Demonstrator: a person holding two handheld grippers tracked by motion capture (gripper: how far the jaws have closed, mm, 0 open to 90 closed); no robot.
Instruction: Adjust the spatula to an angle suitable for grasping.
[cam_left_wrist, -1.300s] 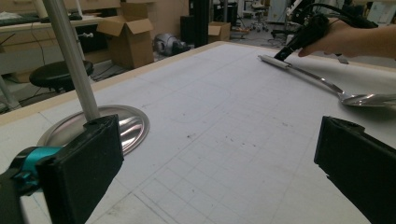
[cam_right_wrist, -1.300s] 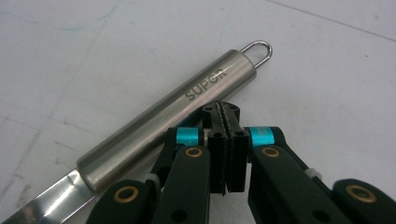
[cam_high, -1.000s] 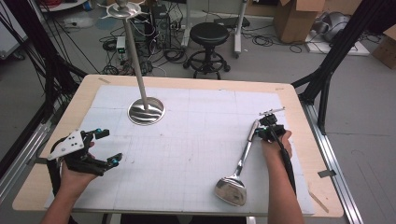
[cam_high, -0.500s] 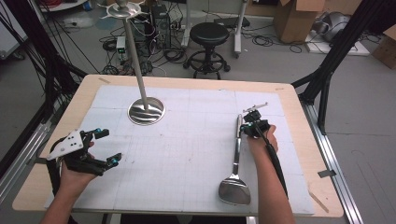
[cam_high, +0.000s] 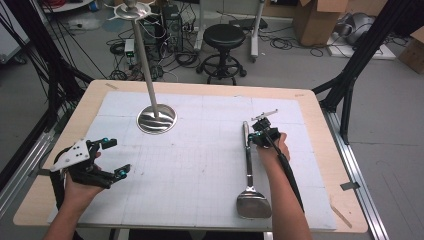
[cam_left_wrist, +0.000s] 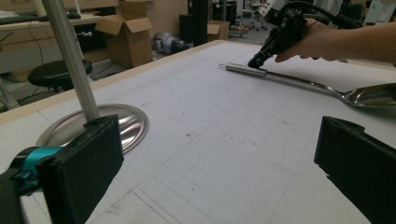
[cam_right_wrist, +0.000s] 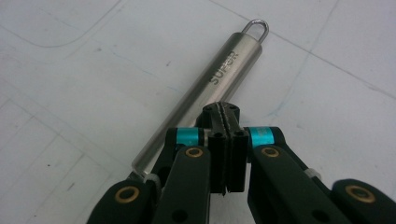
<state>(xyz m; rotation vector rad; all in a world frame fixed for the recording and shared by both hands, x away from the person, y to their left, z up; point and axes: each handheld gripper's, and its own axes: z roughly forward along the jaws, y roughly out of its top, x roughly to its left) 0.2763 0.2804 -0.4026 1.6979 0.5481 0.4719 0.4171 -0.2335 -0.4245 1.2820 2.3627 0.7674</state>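
Right gripper (cam_high: 262, 134): held in the person's right hand (cam_high: 272, 147), at the right of the table in the high view. In the right gripper view its jaws are seen pressed flat together, pad to pad, with no gap and nothing between them (cam_right_wrist: 225, 140). The closed tips are set down against the handle of the ladle; from the left gripper view (cam_left_wrist: 257, 63) the tips are seen touching the top of that handle. Whether the handle is pinched cannot be told; the pads appear to rest on it, not around it.

Ladle (cam_high: 249, 175): stainless steel, lying flat on the mat. Its handle (cam_right_wrist: 205, 91) passes just under and ahead of the right gripper's tips, stamped with lettering and ended by a small wire hanging loop (cam_right_wrist: 256, 27) beyond the tips. Its bowl (cam_high: 253, 205) lies behind the gripper, toward the person, beside the right forearm. In the left gripper view the bowl (cam_left_wrist: 369, 94) is seen at the far right.

Left gripper (cam_high: 107, 157): held in the left hand (cam_high: 82, 182), well apart from the ladle. Its jaws are spread wide, nothing between them; both black pads (cam_left_wrist: 84, 170) are seen at the edges of its own view.

Stand (cam_high: 156, 119): a round metal base with an upright pole (cam_left_wrist: 70, 56), ahead of the left gripper, well apart from both tools.

Mat (cam_high: 200, 165): white, gridded, covering the wooden table (cam_high: 320, 125).
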